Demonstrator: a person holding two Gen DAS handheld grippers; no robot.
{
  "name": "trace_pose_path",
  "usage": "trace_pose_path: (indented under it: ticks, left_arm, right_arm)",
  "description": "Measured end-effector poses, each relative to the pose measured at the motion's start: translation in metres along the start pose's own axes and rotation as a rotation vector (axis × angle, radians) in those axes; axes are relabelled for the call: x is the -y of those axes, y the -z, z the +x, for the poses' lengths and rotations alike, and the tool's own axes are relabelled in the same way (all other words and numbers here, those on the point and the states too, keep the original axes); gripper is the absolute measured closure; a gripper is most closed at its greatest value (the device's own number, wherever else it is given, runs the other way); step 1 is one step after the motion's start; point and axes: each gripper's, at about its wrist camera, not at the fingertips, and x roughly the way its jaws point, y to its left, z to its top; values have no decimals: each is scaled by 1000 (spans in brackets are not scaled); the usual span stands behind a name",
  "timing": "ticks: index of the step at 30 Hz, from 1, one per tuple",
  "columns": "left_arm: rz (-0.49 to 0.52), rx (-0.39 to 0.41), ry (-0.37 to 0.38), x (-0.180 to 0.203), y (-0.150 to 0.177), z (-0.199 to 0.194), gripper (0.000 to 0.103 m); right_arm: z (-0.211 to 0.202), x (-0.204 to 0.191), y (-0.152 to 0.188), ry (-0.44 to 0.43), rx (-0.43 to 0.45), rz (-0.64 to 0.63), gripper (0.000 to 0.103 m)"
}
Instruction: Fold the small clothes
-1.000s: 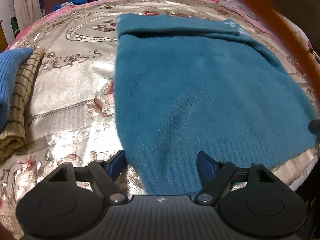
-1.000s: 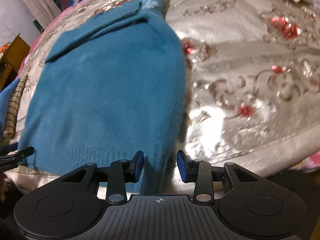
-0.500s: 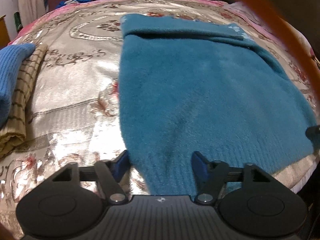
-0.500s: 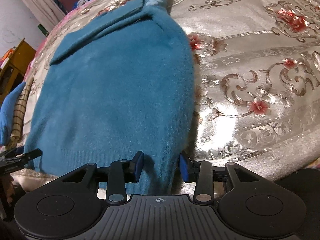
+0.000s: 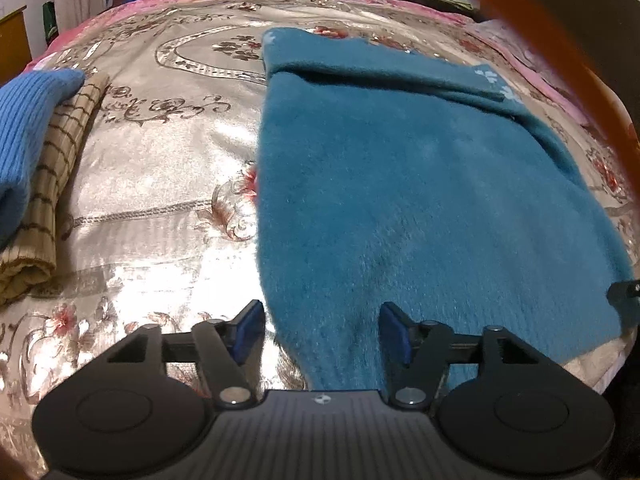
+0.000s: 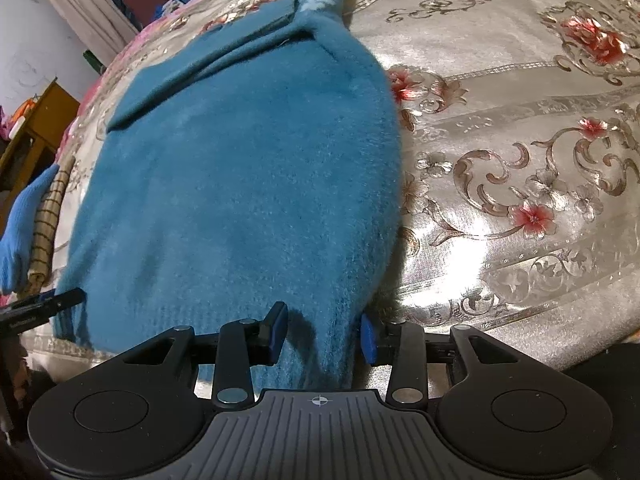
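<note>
The left claw (image 5: 322, 330) has just been closing, then easing apart, its jaws straddling the teal sweater's (image 5: 420, 184) near-left hem corner, unpinched. The right claw (image 6: 322, 332) pinches the near-right corner. The sweater runs lengthwise away from the bed's (image 5: 160, 200) near edge.

Indoor light is moderate and strikes from above, throwing strong white glare off the satin bedspread (image 5: 168, 184) beside the teal sweater (image 5: 420, 208). Fisheye distortion bows both views and darkens their corners. An orange strap (image 5: 560, 52) beyond the sweater is blurred.
</note>
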Motion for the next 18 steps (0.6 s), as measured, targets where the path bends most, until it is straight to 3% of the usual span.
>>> trace_pose_path:
  ticks: [7,13,18]
  left_arm:
    - [-47,-8,39,-10,4,0,34]
    - [-14,4,22,-4,-1,-3,53]
    - [-89,28,69,-17,-10,-6,54]
  right_arm:
    - [1,3,1,-11,6,16,65]
    - [-1,8,0,-20,5,39,72]
    - [-3,18,-5,-73,11,105,77]
